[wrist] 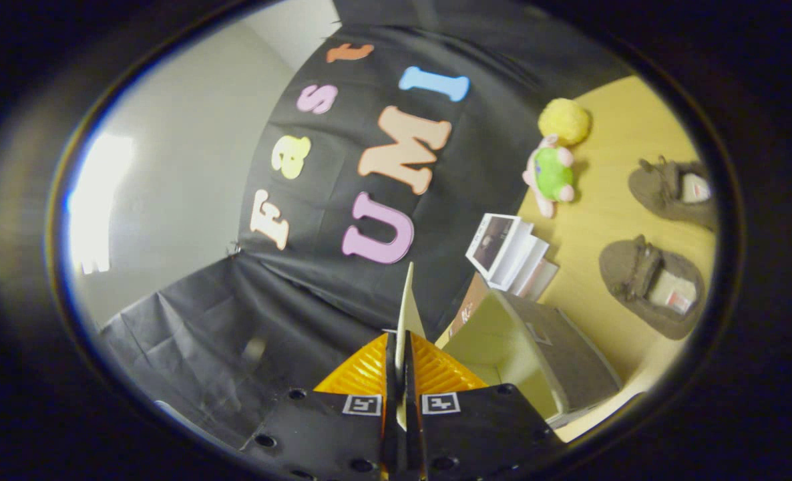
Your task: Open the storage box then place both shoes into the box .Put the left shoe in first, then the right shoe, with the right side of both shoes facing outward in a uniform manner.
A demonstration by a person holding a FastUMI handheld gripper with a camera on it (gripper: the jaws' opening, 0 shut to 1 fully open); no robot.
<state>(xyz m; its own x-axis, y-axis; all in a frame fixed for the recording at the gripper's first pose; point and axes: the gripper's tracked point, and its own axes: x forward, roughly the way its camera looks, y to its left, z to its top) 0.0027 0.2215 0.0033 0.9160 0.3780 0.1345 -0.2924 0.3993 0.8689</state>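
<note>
Between its fingers the hand-held gripper pinches the lid — storage box open, empty inside.

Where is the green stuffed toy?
In the gripper view the green stuffed toy lies on the yellow table, beside the yellow pom-pom, beyond the open storage box, whose lid the gripper pinches.

A grey box with a pale inside stands open just beside the closed fingers, which pinch its thin lid edge-on (the lid stands upright between them). Two brown shoes lie well beyond the box, apart from each other.
</note>
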